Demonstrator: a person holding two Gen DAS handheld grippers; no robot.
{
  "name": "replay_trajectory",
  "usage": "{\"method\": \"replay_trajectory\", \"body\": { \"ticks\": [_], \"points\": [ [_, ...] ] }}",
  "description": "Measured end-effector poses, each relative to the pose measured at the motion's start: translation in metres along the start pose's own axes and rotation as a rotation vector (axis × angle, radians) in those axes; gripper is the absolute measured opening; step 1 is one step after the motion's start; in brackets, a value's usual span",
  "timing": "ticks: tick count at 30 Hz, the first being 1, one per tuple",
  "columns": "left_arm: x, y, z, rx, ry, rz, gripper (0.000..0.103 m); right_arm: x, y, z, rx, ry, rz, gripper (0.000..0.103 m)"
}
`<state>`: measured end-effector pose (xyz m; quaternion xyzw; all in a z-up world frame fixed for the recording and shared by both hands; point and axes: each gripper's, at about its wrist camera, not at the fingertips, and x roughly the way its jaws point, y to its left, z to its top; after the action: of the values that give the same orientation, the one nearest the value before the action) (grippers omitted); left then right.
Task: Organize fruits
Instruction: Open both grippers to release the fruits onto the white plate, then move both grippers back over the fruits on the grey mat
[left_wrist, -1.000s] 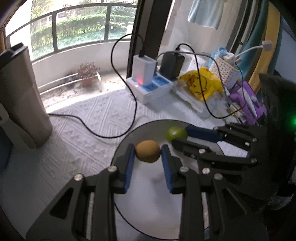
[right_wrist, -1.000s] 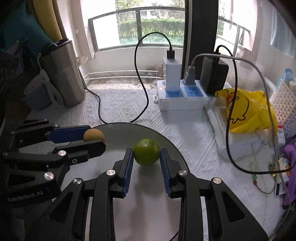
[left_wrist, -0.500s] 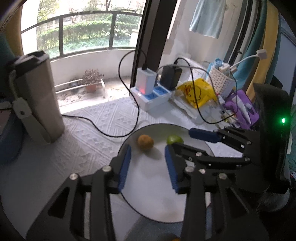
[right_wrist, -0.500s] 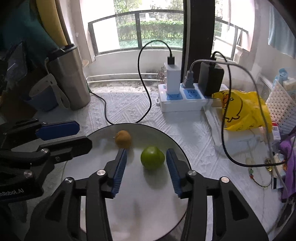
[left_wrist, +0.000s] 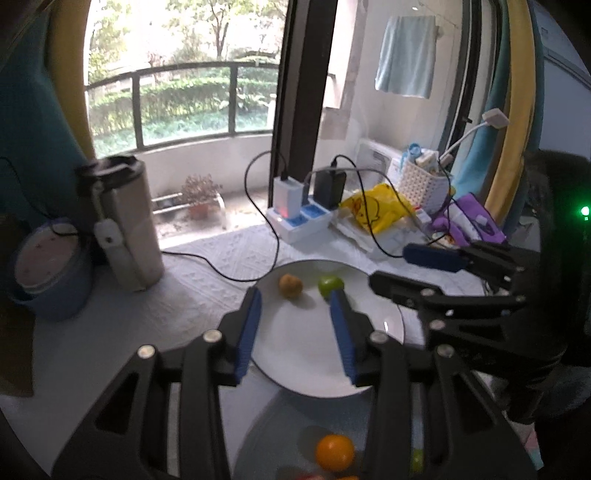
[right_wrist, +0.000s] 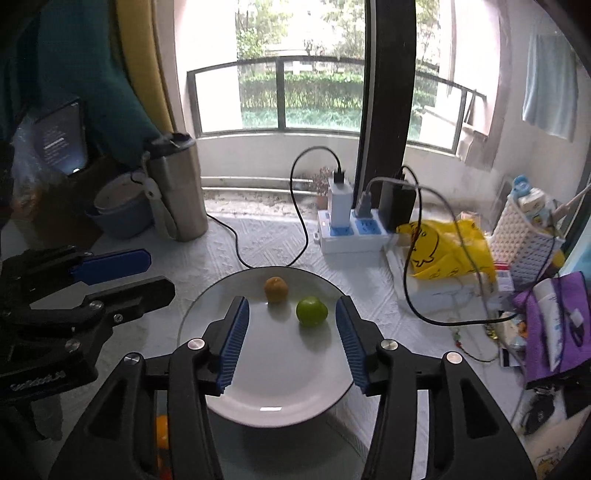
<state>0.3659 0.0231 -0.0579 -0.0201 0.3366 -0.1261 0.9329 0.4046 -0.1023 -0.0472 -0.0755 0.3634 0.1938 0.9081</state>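
A brown kiwi (left_wrist: 290, 285) (right_wrist: 276, 289) and a green lime (left_wrist: 330, 285) (right_wrist: 312, 311) lie side by side on a white plate (left_wrist: 303, 354) (right_wrist: 280, 387). My left gripper (left_wrist: 295, 299) is open and empty, raised behind the fruits. My right gripper (right_wrist: 291, 308) is open and empty, also drawn back over the plate; it shows in the left wrist view (left_wrist: 399, 267). The left gripper shows in the right wrist view (right_wrist: 147, 273). An orange fruit (left_wrist: 334, 452) lies in a grey dish (left_wrist: 266, 435) below.
A steel tumbler (left_wrist: 122, 225) and a blue bowl (left_wrist: 48, 273) stand at the left. A white power strip with chargers (right_wrist: 351, 229), black cables, a yellow bag (right_wrist: 443, 251), a white basket (right_wrist: 524, 240) and purple items (right_wrist: 554, 317) crowd the back right.
Both grippers let go of their fruit, opened wide and pulled up and back from the plate. The kiwi and the lime stay on the plate. The dish with the orange came into view.
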Motion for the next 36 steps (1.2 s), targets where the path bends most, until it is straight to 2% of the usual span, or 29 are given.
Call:
{"method": "replay_trajectory", "body": {
  "ticks": [10,11,14,15,21,27,34,36],
  "points": [
    [-0.055,-0.011,-0.012,-0.007,-0.097,-0.001,0.04,-0.058,0.014,-0.006,-0.004,-0.084,0.0,0.054],
    [-0.06,-0.012,-0.013,-0.008,-0.106,0.007,0.04,-0.063,0.016,-0.007,-0.005,-0.09,0.002,0.054],
    [-0.075,-0.016,-0.019,-0.001,-0.133,0.107,0.04,-0.078,0.021,-0.011,-0.003,-0.109,0.011,0.054],
    [-0.079,-0.018,-0.021,-0.001,-0.143,0.117,0.04,-0.083,0.023,-0.012,-0.001,-0.115,0.011,0.054],
    [-0.104,-0.025,-0.044,-0.011,-0.138,0.045,0.041,-0.11,0.032,-0.022,-0.004,-0.147,0.025,0.054],
    [-0.126,-0.035,-0.066,-0.025,-0.145,0.054,0.041,-0.133,0.042,-0.035,-0.016,-0.165,0.025,0.054],
    [-0.144,-0.041,-0.088,-0.038,-0.156,-0.027,0.041,-0.151,0.049,-0.052,-0.023,-0.171,0.017,0.054],
    [-0.146,-0.044,-0.092,-0.036,-0.164,-0.026,0.041,-0.154,0.049,-0.058,-0.019,-0.167,0.015,0.054]
  ]
}}
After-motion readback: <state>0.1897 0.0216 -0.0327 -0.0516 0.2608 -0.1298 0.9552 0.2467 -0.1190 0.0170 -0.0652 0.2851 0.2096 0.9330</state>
